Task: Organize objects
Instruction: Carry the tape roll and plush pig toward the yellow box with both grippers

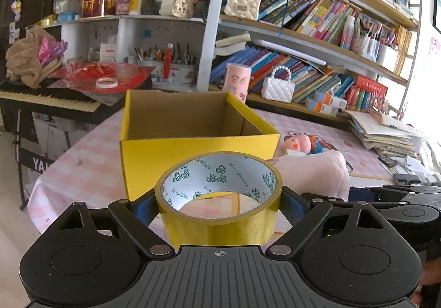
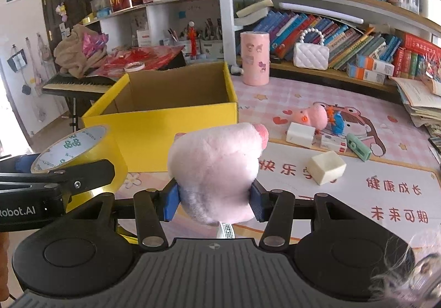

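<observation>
The left claw [image 1: 219,204] grips a yellow tape roll [image 1: 219,197] at wide spread; the right claw [image 2: 215,201] squeezes a pink plush [image 2: 216,170]. Both hang just before the open yellow box [image 2: 165,126] on the counter [image 2: 303,98].

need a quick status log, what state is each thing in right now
left gripper: shut on the tape roll
tape roll: held off the table, hole facing up
right gripper: shut on the pink plush
pink plush: squeezed between the pads, lifted
yellow box: open-topped, nothing visible inside
pink canister: upright on the table
cream block: resting on the mat
</observation>
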`<state>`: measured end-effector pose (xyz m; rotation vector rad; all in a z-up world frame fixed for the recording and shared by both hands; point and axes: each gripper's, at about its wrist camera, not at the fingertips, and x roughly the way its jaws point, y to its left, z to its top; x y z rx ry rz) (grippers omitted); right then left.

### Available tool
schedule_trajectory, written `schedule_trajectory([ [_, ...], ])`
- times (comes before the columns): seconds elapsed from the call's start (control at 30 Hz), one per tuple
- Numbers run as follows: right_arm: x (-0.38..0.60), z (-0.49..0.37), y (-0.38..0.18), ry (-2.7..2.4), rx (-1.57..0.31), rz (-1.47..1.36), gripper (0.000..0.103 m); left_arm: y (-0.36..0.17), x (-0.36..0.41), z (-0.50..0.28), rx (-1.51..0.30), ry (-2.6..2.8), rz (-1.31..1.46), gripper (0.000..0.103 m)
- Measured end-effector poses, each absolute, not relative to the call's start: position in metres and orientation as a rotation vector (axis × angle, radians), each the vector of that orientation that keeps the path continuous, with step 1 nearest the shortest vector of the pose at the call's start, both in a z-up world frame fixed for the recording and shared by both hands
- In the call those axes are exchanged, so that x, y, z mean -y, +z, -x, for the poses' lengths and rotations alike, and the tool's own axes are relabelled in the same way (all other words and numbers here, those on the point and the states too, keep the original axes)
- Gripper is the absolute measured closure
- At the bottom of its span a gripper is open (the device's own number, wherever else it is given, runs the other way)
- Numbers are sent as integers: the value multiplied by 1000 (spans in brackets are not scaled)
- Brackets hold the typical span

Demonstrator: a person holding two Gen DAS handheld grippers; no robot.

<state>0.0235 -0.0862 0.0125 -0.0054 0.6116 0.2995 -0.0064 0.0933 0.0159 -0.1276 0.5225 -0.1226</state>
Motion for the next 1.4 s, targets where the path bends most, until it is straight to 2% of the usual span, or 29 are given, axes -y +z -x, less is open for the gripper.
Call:
schedule_trajectory([
  [0.37, 64, -25, 30, 297, -535, 24, 55, 35, -109, 13, -429, -111, 86, 12],
  [0.67, 60, -50, 51, 294, -476, 32, 55, 45, -117, -16, -383, -85, 108, 12],
  [1.13, 42, -145, 60, 402, -461, 58, 54, 43, -117, -92, -400, 5, 101, 12],
  [1.4, 37, -202, 52, 447, -503, 62, 54, 22, -114, -136, -483, 49, 84, 12],
])
